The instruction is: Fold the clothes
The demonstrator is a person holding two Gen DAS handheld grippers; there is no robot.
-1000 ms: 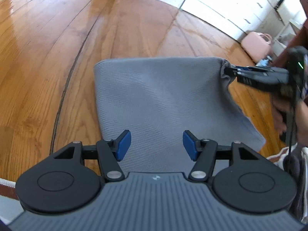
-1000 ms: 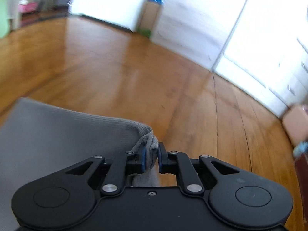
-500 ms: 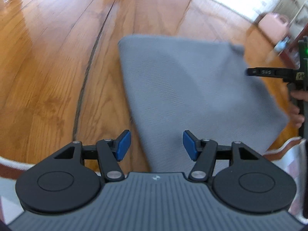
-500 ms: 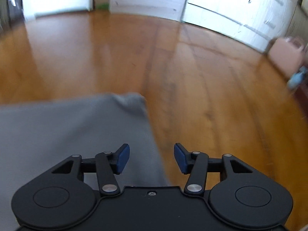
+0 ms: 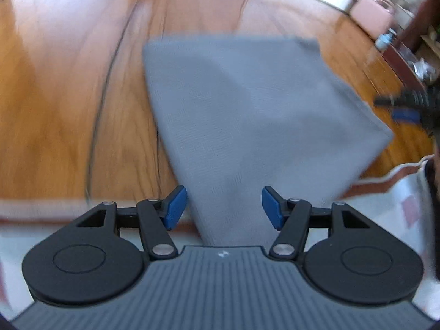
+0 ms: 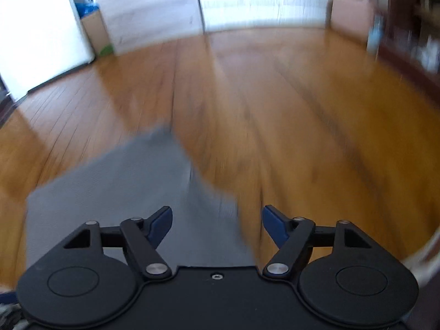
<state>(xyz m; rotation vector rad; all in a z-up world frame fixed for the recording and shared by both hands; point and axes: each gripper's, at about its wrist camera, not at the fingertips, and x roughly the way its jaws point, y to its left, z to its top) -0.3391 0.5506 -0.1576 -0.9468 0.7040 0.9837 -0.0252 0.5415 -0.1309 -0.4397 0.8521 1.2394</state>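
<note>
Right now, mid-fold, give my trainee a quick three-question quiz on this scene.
1. True or false: the right gripper is clamped on the grey cloth.
2. What does the grey cloth lie on? A) a tiled counter B) the wooden floor C) a bed
3. Fill in: the pads of the left gripper are coloured ____.

Key
1. False. Its jaws are opening and its pads press on nothing; the cloth lies below them.
2. B. Its near end also overlaps a pale rug.
3. Blue. The left gripper stands open above the cloth's near end.
</note>
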